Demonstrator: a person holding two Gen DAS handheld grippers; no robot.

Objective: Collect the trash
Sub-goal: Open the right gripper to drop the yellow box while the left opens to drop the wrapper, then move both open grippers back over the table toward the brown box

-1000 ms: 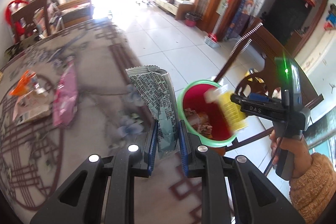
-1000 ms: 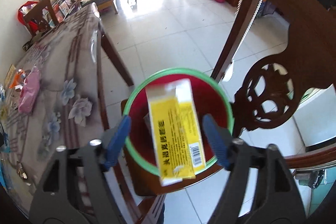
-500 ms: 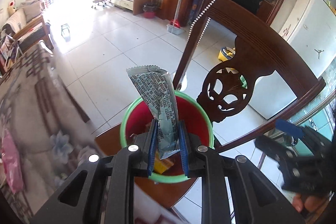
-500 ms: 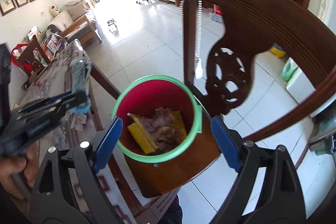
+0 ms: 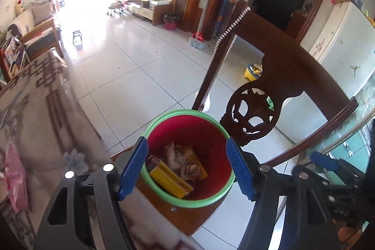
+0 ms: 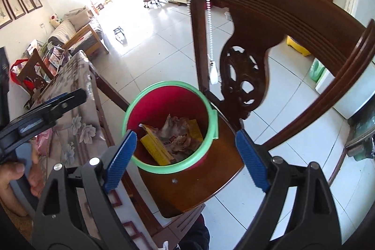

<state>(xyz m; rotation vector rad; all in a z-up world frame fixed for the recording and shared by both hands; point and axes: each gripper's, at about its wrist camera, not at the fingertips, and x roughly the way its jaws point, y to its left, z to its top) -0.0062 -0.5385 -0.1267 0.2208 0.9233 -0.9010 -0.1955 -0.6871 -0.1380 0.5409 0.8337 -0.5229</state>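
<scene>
A red bin with a green rim point(image 5: 178, 116) stands on a wooden chair seat; it also shows in the right wrist view point(image 6: 145, 95). Inside lie a yellow box point(image 5: 170, 180) and crumpled wrappers point(image 5: 180, 161). My left gripper point(image 5: 187, 168) is open and empty above the bin. My right gripper point(image 6: 185, 156) is open and empty above the same bin. A pink wrapper point(image 5: 15, 176) lies on the table to the left.
The carved wooden chair back point(image 5: 269, 90) rises right behind the bin. The table with a flowered cloth point(image 5: 39, 109) is on the left, close to the chair. The right gripper's body point(image 5: 328, 179) sits at the lower right of the left wrist view. White tiled floor point(image 5: 131, 67) lies beyond.
My left gripper opened and the silver wrapper it held is gone from its jaws. Earlier the right gripper dropped the yellow box into the bin. Both grippers now hover over the bin.
</scene>
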